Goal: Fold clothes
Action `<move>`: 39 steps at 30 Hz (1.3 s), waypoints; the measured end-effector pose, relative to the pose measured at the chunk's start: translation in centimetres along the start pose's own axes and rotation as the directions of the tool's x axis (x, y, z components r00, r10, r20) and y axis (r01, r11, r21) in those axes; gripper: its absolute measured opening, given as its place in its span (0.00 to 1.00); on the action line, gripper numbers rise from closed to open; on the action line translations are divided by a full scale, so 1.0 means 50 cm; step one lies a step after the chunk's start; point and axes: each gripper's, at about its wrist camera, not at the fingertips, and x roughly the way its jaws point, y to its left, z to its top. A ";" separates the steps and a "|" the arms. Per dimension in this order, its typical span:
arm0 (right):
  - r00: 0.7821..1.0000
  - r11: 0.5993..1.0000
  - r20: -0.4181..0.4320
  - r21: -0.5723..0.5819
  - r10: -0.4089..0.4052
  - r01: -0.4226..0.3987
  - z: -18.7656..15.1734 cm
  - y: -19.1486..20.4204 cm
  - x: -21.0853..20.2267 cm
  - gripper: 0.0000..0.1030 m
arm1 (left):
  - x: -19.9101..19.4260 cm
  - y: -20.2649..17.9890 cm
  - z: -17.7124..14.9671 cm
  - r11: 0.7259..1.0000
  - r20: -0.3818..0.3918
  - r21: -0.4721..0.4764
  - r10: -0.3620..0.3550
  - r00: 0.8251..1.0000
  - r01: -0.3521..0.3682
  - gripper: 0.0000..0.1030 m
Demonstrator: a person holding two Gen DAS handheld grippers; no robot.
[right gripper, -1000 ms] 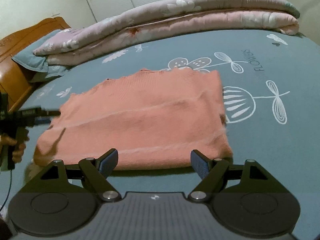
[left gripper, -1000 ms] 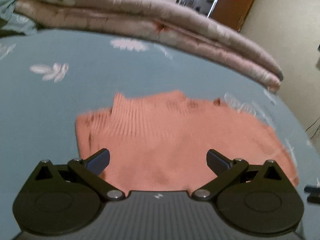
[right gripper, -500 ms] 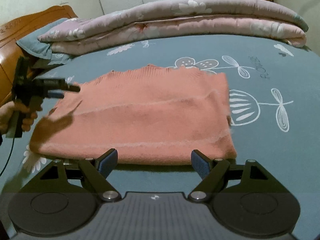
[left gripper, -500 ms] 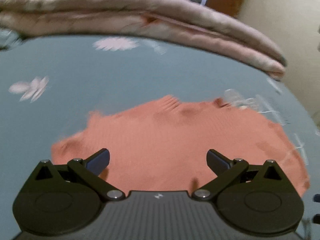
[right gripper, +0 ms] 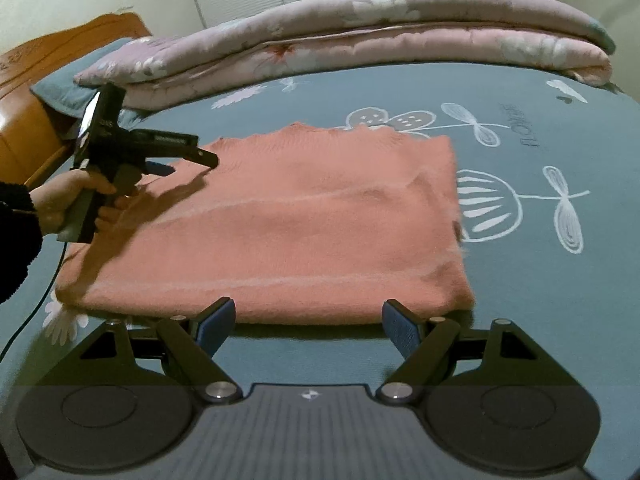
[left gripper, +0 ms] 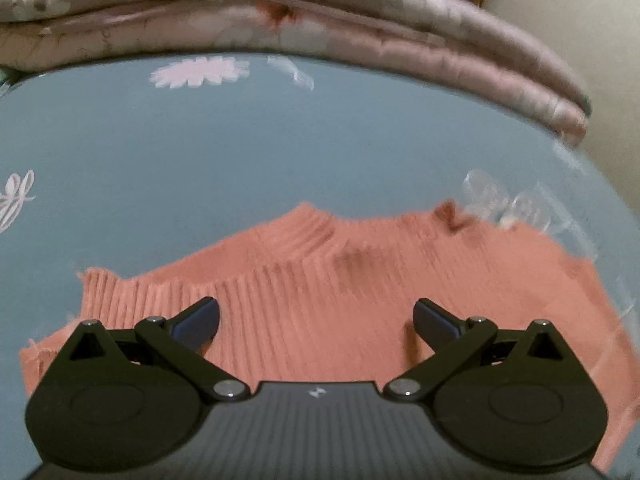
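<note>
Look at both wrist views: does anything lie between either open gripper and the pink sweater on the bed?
Nothing visible does. The right gripper faces the pink sweater across bare blue bedsheet, jaws open. The left gripper is already over the sweater's ribbed end, jaws open. The folded quilt lies well beyond.

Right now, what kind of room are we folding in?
Most likely a bedroom. The pink sweater lies flat on a bed with a teal flower-print sheet, a folded pink quilt is stacked along its far side, and a wooden headboard with a pillow stands at the left.
</note>
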 end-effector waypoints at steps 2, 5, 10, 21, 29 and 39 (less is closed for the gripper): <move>1.000 1.000 0.010 0.014 0.005 -0.005 -0.001 -0.005 -0.004 0.82 | -0.024 -0.023 0.002 0.995 0.040 0.031 -0.091 0.995 0.090 0.99; 1.000 1.000 0.014 0.021 0.014 -0.014 -0.002 -0.005 -0.003 0.82 | -0.013 -0.065 0.000 0.980 0.034 0.104 -0.171 0.985 0.167 0.99; 1.000 1.000 0.004 -0.007 0.026 -0.026 -0.002 0.007 0.002 0.82 | 0.071 -0.079 -0.007 0.982 -0.030 0.127 -0.139 0.990 0.141 0.99; 0.999 0.999 0.024 -0.032 0.036 -0.035 0.014 0.017 -0.038 0.82 | -0.082 -0.049 -0.011 0.993 -0.049 0.108 -0.045 0.998 0.050 0.99; 0.999 0.990 0.018 -0.135 0.050 -0.047 0.016 0.093 -0.077 0.82 | -0.264 0.179 -0.118 0.995 -0.136 -0.089 -0.052 0.989 0.040 0.99; 0.999 0.967 -0.041 -0.255 0.010 -0.020 0.022 0.207 -0.075 0.83 | -0.251 0.441 -0.240 0.783 0.048 -0.530 -0.357 0.933 0.327 0.99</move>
